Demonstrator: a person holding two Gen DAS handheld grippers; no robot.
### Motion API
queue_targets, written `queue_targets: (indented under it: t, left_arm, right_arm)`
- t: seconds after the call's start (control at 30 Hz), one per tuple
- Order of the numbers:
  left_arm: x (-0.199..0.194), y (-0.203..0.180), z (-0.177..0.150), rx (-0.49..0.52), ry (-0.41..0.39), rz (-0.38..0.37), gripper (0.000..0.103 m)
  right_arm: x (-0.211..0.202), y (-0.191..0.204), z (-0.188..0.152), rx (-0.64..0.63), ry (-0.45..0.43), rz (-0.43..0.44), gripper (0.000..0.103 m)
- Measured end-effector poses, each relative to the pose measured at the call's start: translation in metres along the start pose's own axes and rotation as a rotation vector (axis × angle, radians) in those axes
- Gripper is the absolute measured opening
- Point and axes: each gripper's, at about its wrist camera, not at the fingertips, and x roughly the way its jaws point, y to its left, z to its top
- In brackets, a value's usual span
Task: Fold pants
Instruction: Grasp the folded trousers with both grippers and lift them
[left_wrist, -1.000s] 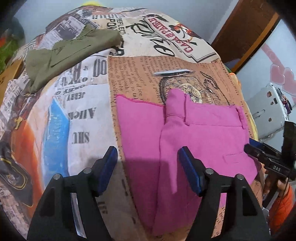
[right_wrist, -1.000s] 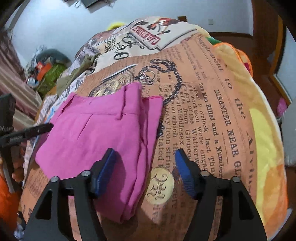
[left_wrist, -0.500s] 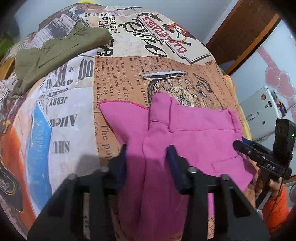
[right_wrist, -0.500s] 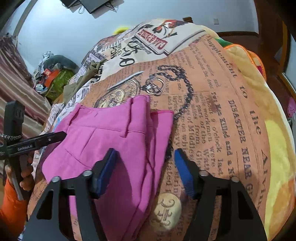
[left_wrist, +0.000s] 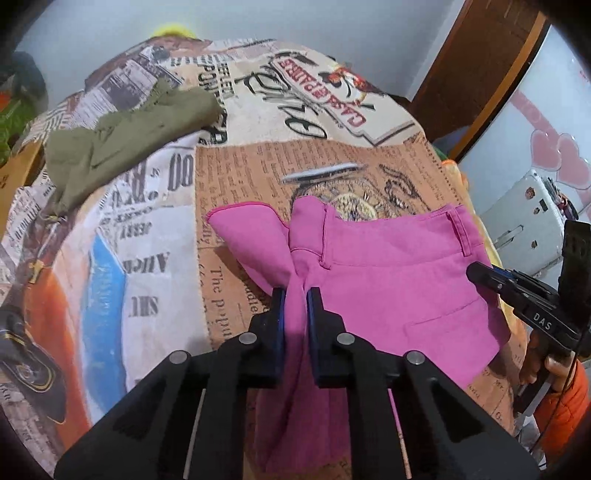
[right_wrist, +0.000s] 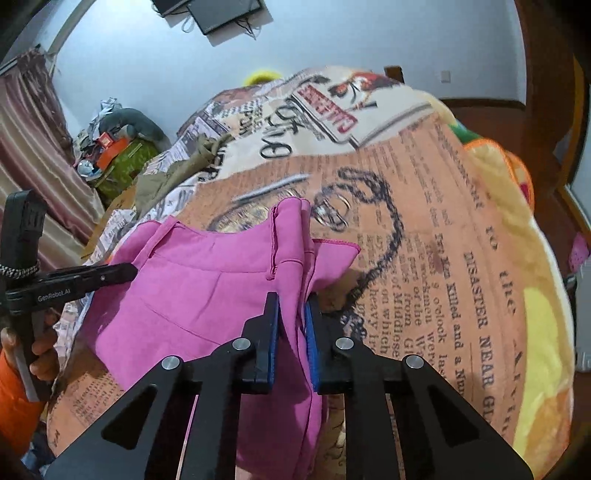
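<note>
The pink pants lie partly folded on a bed with a newspaper-print blanket. My left gripper is shut on a bunched fold of the pants at their left side and lifts it slightly. My right gripper is shut on the pants at their right edge, near the waistband. Each gripper shows at the edge of the other's view: the right gripper in the left wrist view, the left gripper in the right wrist view.
Olive green pants lie crumpled at the far left of the bed, also in the right wrist view. A wooden door and a white appliance stand right of the bed. Clutter and a curtain lie left.
Both grippers moved in onto the pants and closed on them. The gripped folds are bunched and raised off the blanket.
</note>
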Motion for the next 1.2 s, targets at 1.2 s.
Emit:
queue_targets:
  t: [1.2]
  left_arm:
    - [-0.069, 0.192, 0.124, -0.214, -0.343, 0.280, 0.010]
  right_arm:
    - [0.094, 0.174, 0.188, -0.300, -0.221, 0.095, 0.011]
